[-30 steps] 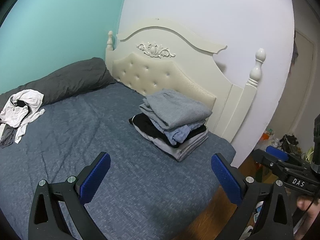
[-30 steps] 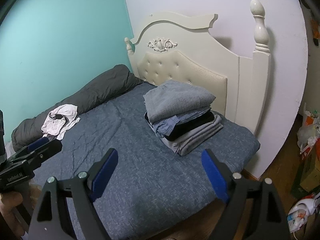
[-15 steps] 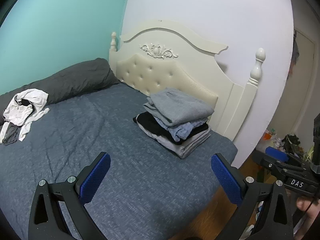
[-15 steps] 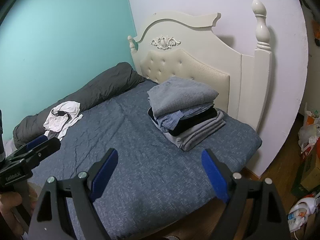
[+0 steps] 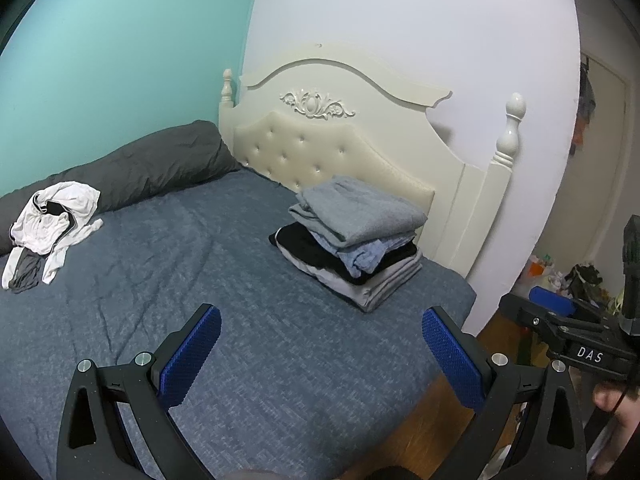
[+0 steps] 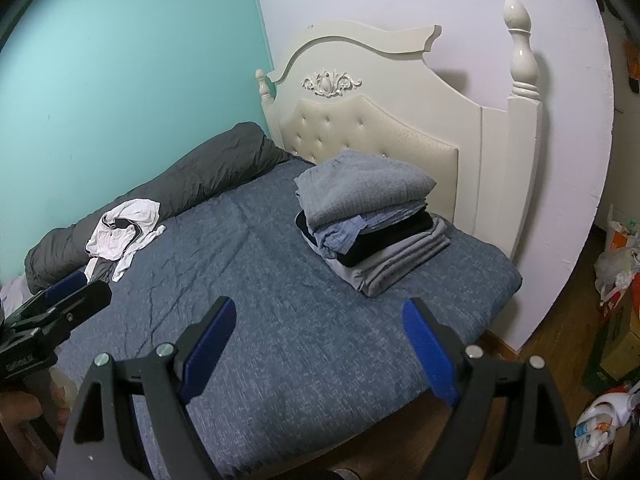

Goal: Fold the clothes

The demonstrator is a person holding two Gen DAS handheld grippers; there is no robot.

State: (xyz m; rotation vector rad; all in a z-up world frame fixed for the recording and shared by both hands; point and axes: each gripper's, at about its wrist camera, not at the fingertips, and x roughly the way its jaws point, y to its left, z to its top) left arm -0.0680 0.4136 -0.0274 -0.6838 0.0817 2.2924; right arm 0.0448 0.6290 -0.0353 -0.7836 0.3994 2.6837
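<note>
Bedding fills both views: a blue-grey heathered bed sheet [image 5: 260, 320] with soft creases is stretched over the mattress, and a rolled dark grey duvet [image 5: 152, 160] lies along the teal wall [image 5: 120, 48] at 10 o'clock. A stack of folded clothes [image 5: 352, 240] sits at 1 o'clock in the left view, close to the cream tufted headboard [image 5: 320, 152]; whether it touches the padding cannot be told. The stack shows a grey knit-looking piece on top, a light blue garment under it, then black fabric, then pale grey layers at the base. A crumpled white garment [image 5: 56, 216] with dark trim lies loosely at 9 o'clock, partly on the duvet, with a darker grey cloth half hidden under it. The headboard has a carved floral crest and turned glossy posts.

The left claw [image 5: 320, 360] stands wide apart over the sheet, gripping nothing, with textured blue pads [image 5: 192, 356] on black plastic arms. The right claw [image 6: 320, 348] is likewise spread and empty. Each view catches the other gripper at its edge, cut off by the frame, with part of a hand [image 5: 612, 396] below it. Floor clutter [image 6: 616, 248] at 3 o'clock in the right view is too blurred to identify.
</note>
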